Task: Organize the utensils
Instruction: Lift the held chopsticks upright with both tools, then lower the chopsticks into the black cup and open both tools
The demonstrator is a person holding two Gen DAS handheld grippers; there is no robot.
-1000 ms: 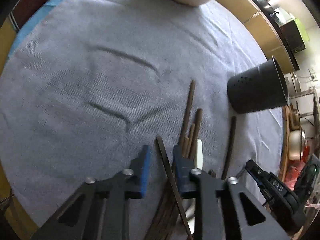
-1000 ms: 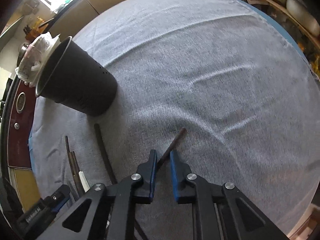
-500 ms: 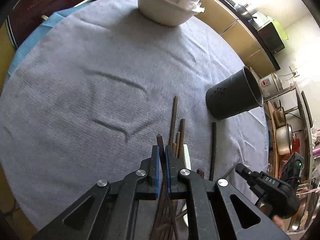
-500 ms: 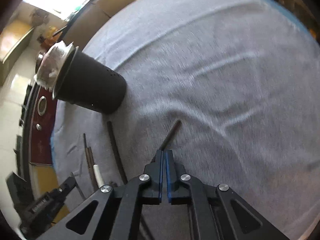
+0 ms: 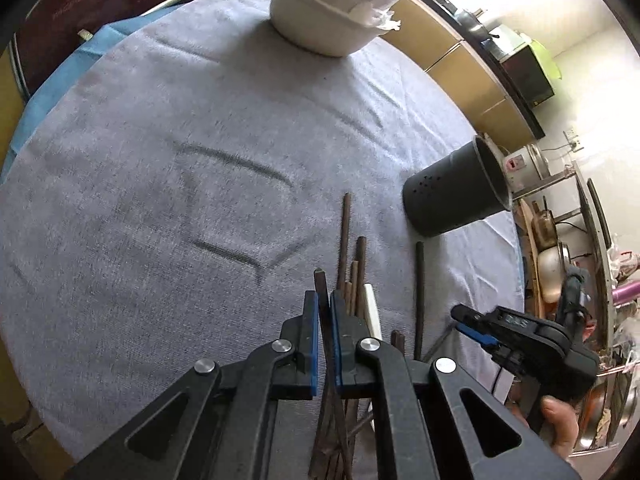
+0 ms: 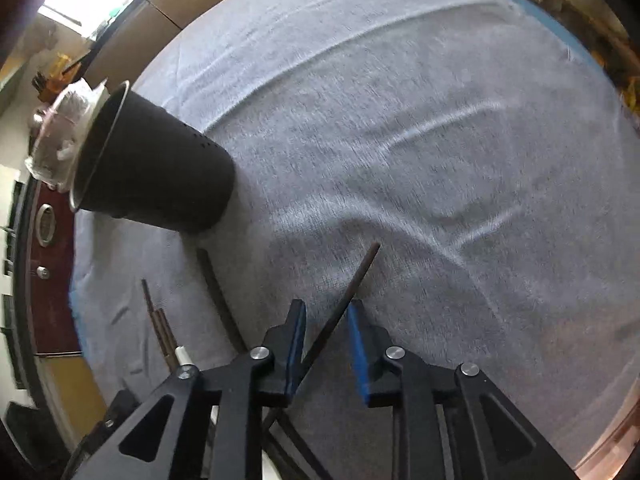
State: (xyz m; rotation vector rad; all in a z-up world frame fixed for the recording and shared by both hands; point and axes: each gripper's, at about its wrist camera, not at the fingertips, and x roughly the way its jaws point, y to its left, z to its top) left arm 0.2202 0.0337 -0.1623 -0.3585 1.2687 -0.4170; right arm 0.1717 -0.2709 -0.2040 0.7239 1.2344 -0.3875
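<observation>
Grey tablecloth [image 5: 168, 168] (creased), wooden cabinets [image 5: 472, 80] behind

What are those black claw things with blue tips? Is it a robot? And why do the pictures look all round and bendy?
It isn't a robot. A person holds two hand grabbers, each with a small round-eyed camera that looks along its fingers, which bends the picture.

One picture comes from the left gripper. It is pinched shut on a dark chopstick. Beside it on the grey cloth lie more chopsticks. You can also see the other grabber, and a bit of the hand that holds it.

The other picture comes from the right gripper. Its jaws have just been opening, so the thin chopstick between them looks loose.

The black cup stands on the cloth, probably where the chopsticks go. A white bowl sits farther back.
</observation>
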